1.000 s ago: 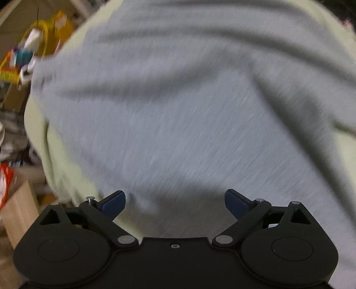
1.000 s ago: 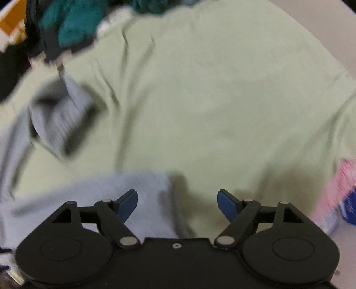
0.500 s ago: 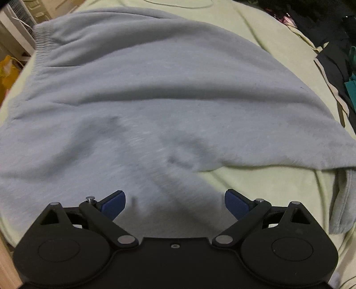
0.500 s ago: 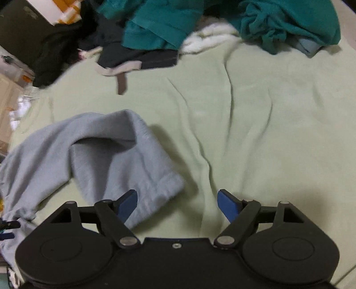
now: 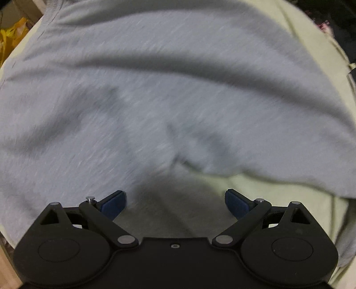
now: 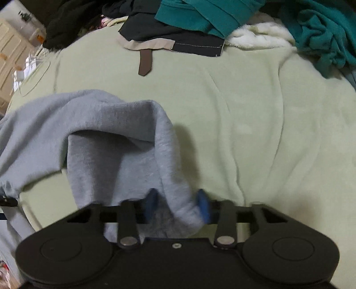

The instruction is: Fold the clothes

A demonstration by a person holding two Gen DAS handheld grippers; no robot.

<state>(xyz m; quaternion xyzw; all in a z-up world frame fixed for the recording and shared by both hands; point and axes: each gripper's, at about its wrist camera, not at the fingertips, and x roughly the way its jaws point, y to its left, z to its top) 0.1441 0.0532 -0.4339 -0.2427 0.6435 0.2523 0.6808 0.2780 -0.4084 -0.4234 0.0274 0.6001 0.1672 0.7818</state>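
A pale green blanket (image 6: 255,115) is spread across the bed and takes up most of both views. On it the grey sweatshirt (image 5: 169,93) is laid out; in the left wrist view its broad body fills nearly the whole frame, rumpled in long soft ridges, with its lower edge lifted slightly off the blanket near the middle right. The picture is blurred there, so finer detail of the fabric cannot be made out.

At the far edge of the bed a pile of other clothes is seen — teal garments (image 6: 213,15), a black garment (image 6: 169,35) with a tan hem and a brown strap (image 6: 145,62) hanging from it, and a white fleecy piece (image 6: 258,35) between them.

In the right wrist view one grey sleeve is bent over on itself into a loop, and its cuffed end is drawn down to the right hand-held gripper (image 6: 178,205). The blue pads (image 6: 203,205) are closed in on either side of that cuff, so the sleeve end is pinched between them.

The left hand-held gripper (image 5: 174,201) is held just above the sweatshirt's lower part — its blue pads (image 5: 113,203) are spread wide apart, and nothing is gripped between them.
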